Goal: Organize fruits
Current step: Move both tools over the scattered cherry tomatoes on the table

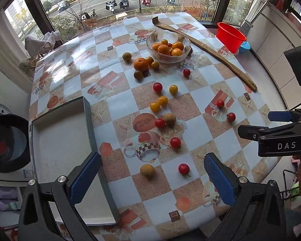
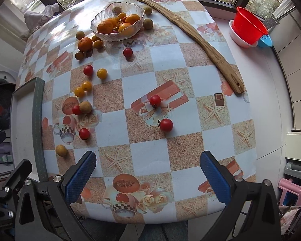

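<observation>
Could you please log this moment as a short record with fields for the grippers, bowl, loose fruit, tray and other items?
left gripper: open, empty, above the table's near edge
right gripper: open, empty
glass bowl: far side of table, holds oranges and small tomatoes
loose fruit: red tomatoes, e.g., yellow tomatoes, brownish round fruits, one orange, scattered on the tablecloth
tray: at table's left, holds no fruit
wooden stick: lies right of bowl
red basin: on the ledge beyond

wooden back scratcher (image 2: 190,30), red basin (image 2: 249,27), washing machine (image 1: 8,140)
</observation>
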`<state>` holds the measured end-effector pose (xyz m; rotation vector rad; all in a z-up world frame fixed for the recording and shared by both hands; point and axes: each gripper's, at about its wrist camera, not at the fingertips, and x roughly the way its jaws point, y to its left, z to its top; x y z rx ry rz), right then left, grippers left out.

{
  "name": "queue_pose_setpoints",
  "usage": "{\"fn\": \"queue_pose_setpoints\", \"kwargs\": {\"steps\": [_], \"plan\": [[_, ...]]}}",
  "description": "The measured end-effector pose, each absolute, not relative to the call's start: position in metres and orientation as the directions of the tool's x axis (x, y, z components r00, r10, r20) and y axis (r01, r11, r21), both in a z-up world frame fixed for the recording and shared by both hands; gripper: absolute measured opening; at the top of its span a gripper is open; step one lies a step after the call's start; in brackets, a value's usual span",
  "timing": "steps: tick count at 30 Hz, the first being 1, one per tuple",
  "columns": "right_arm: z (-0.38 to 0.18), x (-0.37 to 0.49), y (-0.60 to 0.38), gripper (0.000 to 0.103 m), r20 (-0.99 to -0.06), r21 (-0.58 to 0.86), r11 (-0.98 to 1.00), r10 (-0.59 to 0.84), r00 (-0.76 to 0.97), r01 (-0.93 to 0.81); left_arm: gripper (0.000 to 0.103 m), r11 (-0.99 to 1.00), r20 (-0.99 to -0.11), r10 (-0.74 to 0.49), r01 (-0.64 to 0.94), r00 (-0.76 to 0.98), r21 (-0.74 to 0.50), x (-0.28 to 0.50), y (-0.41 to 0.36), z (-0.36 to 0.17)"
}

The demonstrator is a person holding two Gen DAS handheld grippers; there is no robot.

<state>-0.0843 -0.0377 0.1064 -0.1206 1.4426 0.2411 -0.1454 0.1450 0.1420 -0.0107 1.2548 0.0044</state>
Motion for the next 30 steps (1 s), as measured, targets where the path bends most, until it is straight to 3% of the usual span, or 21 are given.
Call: {"fn": "queue_pose_setpoints", "kwargs": {"steps": [5,14,30], "plan": [[0.104,-0.092,-0.029,0.103,-0.994,0.064,0.958,0.087,0.069,-0.280,0.103,0.996,-0.963,-0.038,-0.069,0.268,-0.059,-0.150,0.151,0.142],[0.111,-0.090,-0.010,0.103,-0.993,0.048,0.943,0.080,0.084,-0.330,0.103,0.996,-0.963,0.078,-0.056,0.258,0.066,-0.148,0.151,0.149],[0.101,-0.098,-0.026,0.103,-0.995,0.065,0.951,0.084,0.051,-0.303,0.103,0.979,-0.986,0.024,-0.206,0.164,-0.011,-0.161,0.178,0.125]]}}
